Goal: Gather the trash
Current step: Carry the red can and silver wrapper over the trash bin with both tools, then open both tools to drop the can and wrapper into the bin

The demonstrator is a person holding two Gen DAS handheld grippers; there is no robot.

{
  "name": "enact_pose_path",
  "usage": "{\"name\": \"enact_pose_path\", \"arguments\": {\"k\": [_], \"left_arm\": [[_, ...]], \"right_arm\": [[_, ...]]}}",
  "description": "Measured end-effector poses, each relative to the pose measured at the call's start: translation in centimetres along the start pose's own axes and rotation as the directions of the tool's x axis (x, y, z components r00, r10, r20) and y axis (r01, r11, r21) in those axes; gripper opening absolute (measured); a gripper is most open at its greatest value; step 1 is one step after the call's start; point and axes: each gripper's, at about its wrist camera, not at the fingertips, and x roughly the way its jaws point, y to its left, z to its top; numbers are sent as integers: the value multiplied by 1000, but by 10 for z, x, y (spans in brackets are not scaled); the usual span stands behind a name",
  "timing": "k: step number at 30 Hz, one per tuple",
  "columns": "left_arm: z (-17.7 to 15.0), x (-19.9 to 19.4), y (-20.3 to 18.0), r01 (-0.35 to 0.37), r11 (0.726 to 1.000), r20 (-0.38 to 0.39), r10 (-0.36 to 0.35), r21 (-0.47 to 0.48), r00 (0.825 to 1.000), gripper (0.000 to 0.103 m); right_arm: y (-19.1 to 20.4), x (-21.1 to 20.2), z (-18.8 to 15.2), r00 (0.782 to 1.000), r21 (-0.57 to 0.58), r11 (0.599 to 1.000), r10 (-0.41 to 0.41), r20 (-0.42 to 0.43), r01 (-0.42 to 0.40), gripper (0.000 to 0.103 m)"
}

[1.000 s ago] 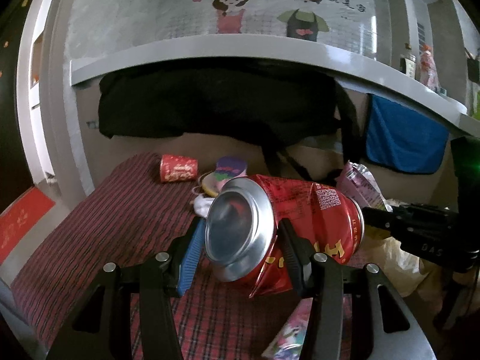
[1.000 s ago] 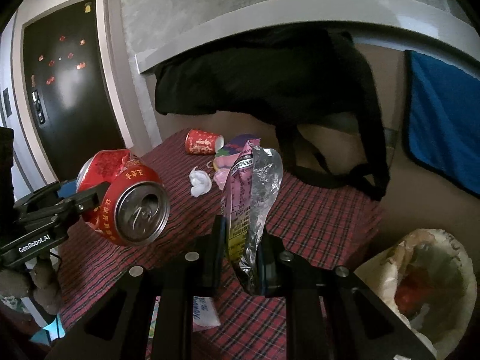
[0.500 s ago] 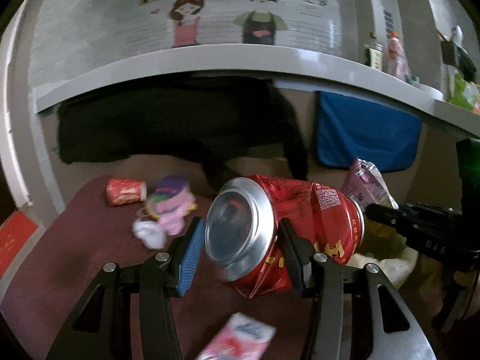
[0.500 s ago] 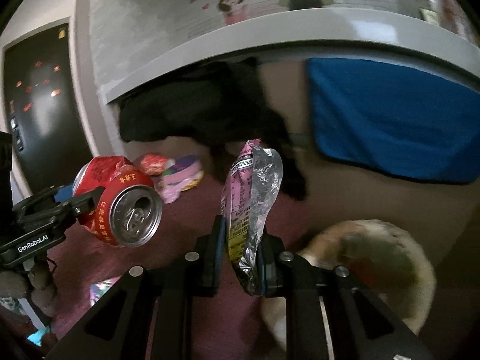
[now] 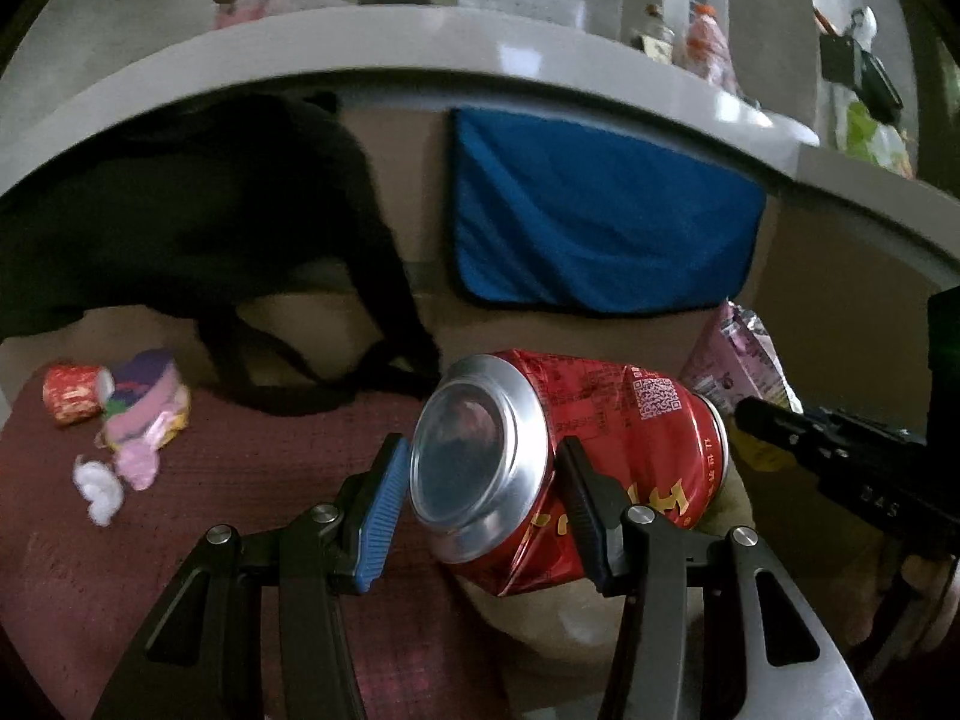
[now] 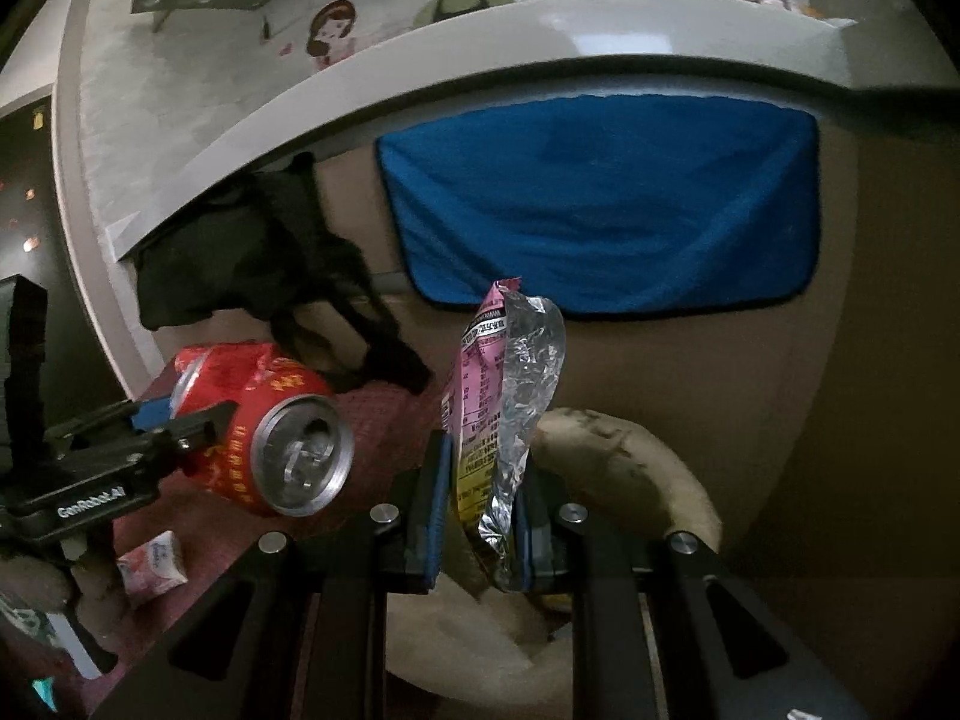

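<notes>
while the left gripper (image 5: 480, 483) clamps a dented red can (image 5: 570, 468), the right gripper (image 6: 483, 498) pinches a foil snack wrapper (image 6: 510, 396); paper cup (image 5: 72, 399) at nine o'clock.

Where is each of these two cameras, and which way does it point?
Left wrist: sits on the left tool, looking along its fingers at the red can it grips; beyond are the table and blue cloth.
Right wrist: sits on the right tool, looking along its fingers at the wrapper it grips, above a bin.
Shared: can, wrapper, cloth; each sees the other tool.
</notes>
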Motion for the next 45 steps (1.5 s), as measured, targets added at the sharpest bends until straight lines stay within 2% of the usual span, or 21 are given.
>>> {"name": "enact_pose_path", "arguments": {"k": [5,6,11,35,38,40,45], "left_arm": [[0,24,-12,11,1000,-26,-11,-6,1000,51],[0,27,-14,-1,1000,-7,1,6,1000,51],[-5,38,-21,-1,1000,-16,1,15,1000,51],[-3,65,-28,27,1000,-53,-28,-3,998,51],[-2,73,-21,100,994,-72,-103,-47,992,51],[-2,80,-16,129,988,-110,-137,-82,984,51],[2,79,-6,156,978,-109,-172,-141,979,57]], "right_arm": [[-14,3,-3,1000,29,1000,-10,-1,10,17],[-18,4,-3,1000,39,999,-10,1,10,17],[-29,8,-1,1000,64,998,-7,7,7,17],[-46,24,-11,999,91,996,3,-37,0,18],[-51,28,-13,999,107,994,9,-33,-6,26],[-55,31,-15,999,128,992,0,-38,5,52],[-62,35,-18,998,170,985,5,-61,5,54]]}}
